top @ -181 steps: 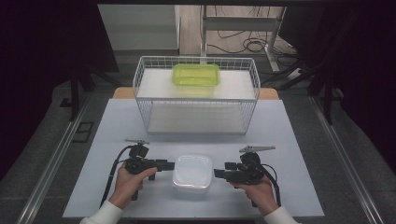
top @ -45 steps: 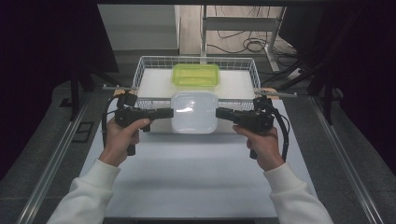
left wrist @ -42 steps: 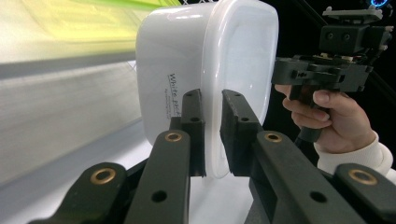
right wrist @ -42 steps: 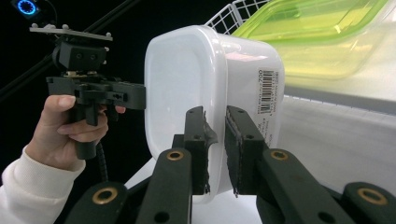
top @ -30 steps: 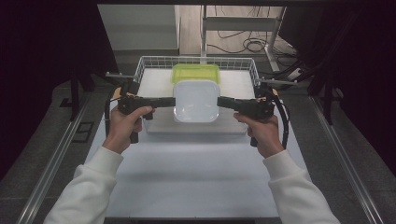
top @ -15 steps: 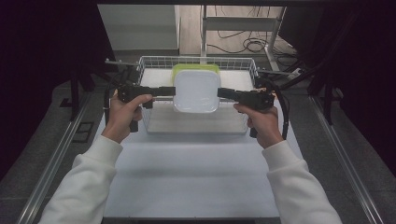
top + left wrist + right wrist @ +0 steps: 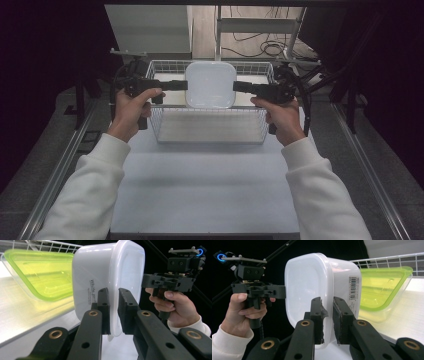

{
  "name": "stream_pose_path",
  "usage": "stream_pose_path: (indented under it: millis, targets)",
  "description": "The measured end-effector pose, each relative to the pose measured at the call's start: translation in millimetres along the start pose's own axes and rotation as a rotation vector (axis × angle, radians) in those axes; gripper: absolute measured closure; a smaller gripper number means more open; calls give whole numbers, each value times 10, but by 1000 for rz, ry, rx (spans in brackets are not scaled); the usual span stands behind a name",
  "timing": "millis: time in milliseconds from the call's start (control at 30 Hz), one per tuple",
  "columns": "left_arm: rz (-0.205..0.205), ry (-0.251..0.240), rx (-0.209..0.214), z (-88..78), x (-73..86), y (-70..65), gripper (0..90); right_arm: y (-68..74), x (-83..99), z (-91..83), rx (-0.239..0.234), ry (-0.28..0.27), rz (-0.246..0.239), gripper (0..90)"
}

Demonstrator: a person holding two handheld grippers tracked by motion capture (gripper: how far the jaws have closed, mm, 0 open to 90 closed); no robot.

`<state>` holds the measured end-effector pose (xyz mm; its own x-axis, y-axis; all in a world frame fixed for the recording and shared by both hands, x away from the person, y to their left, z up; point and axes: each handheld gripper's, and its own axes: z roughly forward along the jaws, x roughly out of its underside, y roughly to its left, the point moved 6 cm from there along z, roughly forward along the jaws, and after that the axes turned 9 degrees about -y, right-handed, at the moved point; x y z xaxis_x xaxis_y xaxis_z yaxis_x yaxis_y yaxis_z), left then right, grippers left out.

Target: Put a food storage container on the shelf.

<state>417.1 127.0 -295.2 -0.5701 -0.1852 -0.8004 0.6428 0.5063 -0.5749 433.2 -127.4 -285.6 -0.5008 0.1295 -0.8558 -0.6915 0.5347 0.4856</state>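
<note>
The white box (image 7: 210,84) hangs in the air over the wire basket (image 7: 165,125), at about twelve o'clock from the person, tilted so its lid faces the high camera. The left gripper (image 7: 184,85) is clenched on the box's rim at nine o'clock, and the right gripper (image 7: 237,86) is clenched on the rim at three o'clock. In the left gripper view the pads (image 7: 104,305) pinch the thin lip where lid meets tub; the right gripper view shows the same bite on the other side (image 7: 327,315). Beyond the box a green-lidded tub (image 7: 40,275) lies in the basket. The box looks like thin, smooth plastic, probably empty and so light, but slick and a little springy. A lip this narrow gives little purchase, so the box could pivot or slip out if one side loosens first. The sound hold seems to be what is used now: opposite mid-edges of the rim, both sides squeezed evenly, hands kept level with each other. Squeezing the walls instead would likely bow them or pop the lid.
</note>
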Motion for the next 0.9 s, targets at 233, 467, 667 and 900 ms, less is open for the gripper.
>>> stream_pose_path:
  millis: [233, 467, 667, 900]
  targets:
    - [-4, 1, -3, 21, -111, -3, 806, -29, -118, 41, -3, -6, 13, 785]
    - [-6, -4, -20, 79, -220, 44, 806, -92, -204, 100, -2, -10, 24, 785]
    - [-7, -5, -28, 150, -327, 129, 805, -166, -294, 164, 5, -11, 40, 785]
    - [-47, 4, -36, 227, -370, 293, 802, -271, -343, 267, 15, 1, 63, 786]
